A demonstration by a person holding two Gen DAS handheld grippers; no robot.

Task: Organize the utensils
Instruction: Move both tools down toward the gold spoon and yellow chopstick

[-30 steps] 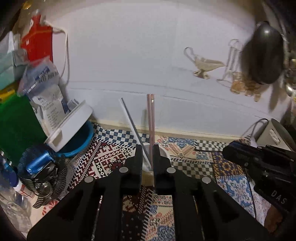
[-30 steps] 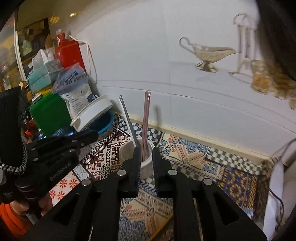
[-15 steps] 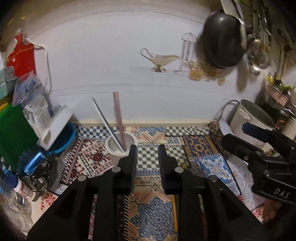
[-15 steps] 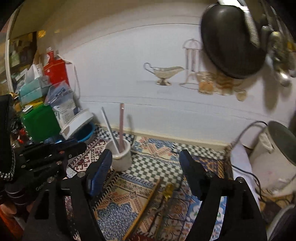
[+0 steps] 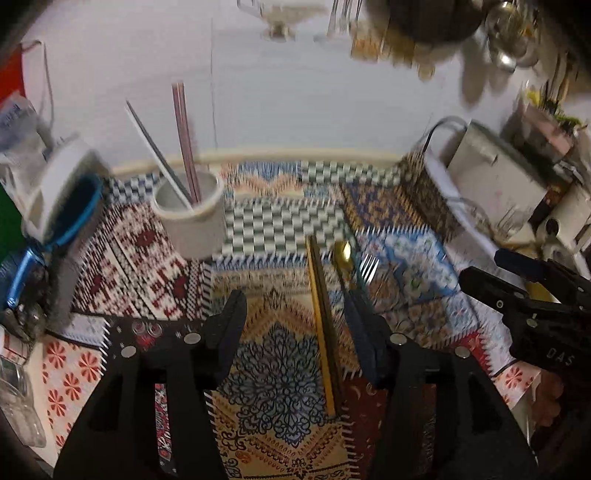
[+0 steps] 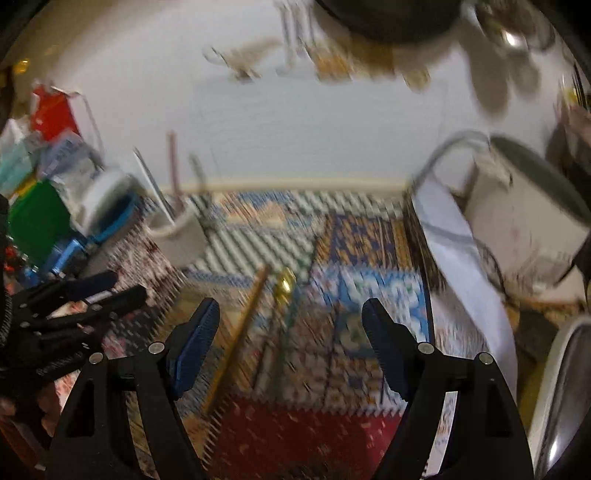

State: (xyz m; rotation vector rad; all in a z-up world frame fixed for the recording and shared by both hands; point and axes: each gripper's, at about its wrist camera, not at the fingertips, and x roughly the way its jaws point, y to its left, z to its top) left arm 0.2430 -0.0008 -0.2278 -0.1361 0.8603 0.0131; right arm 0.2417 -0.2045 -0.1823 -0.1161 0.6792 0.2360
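A white cup (image 5: 192,218) stands at the back left of the patterned mat (image 5: 273,369), with pink chopsticks (image 5: 183,136) and a pale chopstick (image 5: 155,147) leaning in it. Wooden chopsticks (image 5: 321,325), a gold spoon (image 5: 343,254) and a fork (image 5: 367,267) lie side by side on the mat. My left gripper (image 5: 293,306) hovers above the wooden chopsticks, its jaws opening and pressing on nothing. My right gripper (image 6: 290,308) hangs over the gold spoon (image 6: 284,286) and wooden chopsticks (image 6: 240,328), its jaws opening too, with nothing held. The cup (image 6: 181,236) sits far left of it.
A white appliance (image 5: 491,173) with a cord stands at the back right. A blue tub with a white lid (image 5: 70,199) and a green box (image 6: 33,218) crowd the left side. A dark pan (image 6: 388,14) hangs on the white wall.
Both grippers have drawn back from the cup, tipped downward and opened. The utensils lying on the mat have come into view beneath them.
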